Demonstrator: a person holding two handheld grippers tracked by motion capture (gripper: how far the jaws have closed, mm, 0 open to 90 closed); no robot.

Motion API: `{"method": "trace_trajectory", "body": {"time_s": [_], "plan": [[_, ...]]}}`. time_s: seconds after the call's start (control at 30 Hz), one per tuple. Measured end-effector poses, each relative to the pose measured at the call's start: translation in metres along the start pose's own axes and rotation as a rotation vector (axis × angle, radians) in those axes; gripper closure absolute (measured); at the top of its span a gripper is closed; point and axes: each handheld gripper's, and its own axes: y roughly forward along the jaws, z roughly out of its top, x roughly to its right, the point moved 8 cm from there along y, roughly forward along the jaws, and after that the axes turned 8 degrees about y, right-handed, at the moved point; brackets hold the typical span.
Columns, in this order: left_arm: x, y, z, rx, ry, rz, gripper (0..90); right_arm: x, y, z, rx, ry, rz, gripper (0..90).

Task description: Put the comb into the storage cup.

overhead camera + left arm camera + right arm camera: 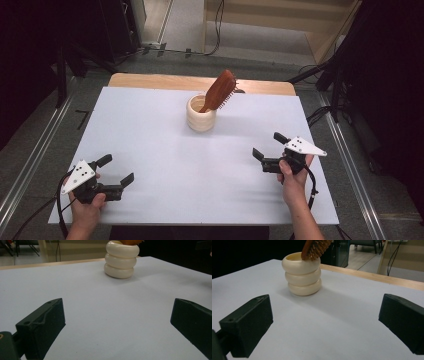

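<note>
A cream ribbed holder (201,114) (121,259) (303,273) stands upright at the middle back of the white table (165,165). A brown wooden hairbrush (218,91) (315,247) rests in it handle down, its head leaning right. My left gripper (116,170) (117,325) sits near the front left, open, nothing between its jaws. My right gripper (269,145) (324,325) sits at the right, open and empty, facing the holder. Both stay well apart from the holder.
A wooden edge (165,81) shows behind the white surface. Metal rails (35,150) run along both sides of the table, and cables (320,115) lie on the floor at the right. Dark stands flank the table.
</note>
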Motion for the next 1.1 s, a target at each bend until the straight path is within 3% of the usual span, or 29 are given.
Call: {"method": "trace_trajectory", "body": {"time_s": [1.1], "plan": [[-0.001,0.001,0.000,-0.004,0.000,0.020,0.0,0.020,-0.050,-0.026,0.000,-0.010,-0.030,0.0]]}}
